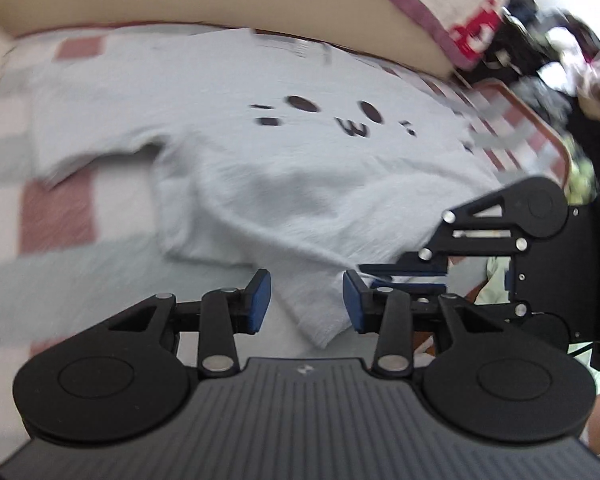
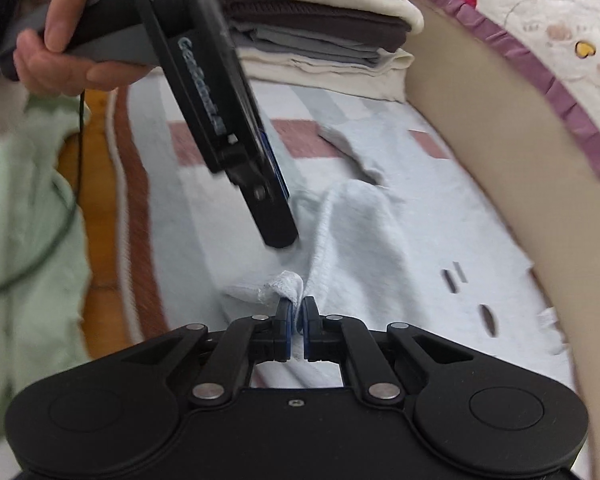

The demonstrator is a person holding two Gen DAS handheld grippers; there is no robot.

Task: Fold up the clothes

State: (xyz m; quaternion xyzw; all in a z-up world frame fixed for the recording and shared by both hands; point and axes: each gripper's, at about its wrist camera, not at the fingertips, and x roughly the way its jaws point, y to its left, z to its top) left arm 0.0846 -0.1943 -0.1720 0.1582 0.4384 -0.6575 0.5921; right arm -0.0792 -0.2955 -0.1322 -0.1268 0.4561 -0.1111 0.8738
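A pale grey T-shirt (image 1: 260, 168) with a black cartoon face print lies spread on a checked bedsheet (image 1: 56, 208). My left gripper (image 1: 306, 304) hovers open just above the shirt's near hem corner, with cloth showing between its blue pads. My right gripper (image 1: 404, 274) enters from the right in the left wrist view, pinching the hem. In the right wrist view my right gripper (image 2: 297, 312) is shut on a bunched bit of the T-shirt (image 2: 356, 232) hem. The left gripper (image 2: 276, 216) points down onto the cloth there, held by a hand (image 2: 56, 32).
A stack of folded clothes (image 2: 320, 28) sits at the far end of the bed. A beige padded wall (image 2: 500, 152) with a purple-trimmed quilt (image 2: 540, 20) runs along one side. Light green fabric (image 2: 24, 200) and a wooden floor (image 2: 92, 168) lie beyond the bed edge.
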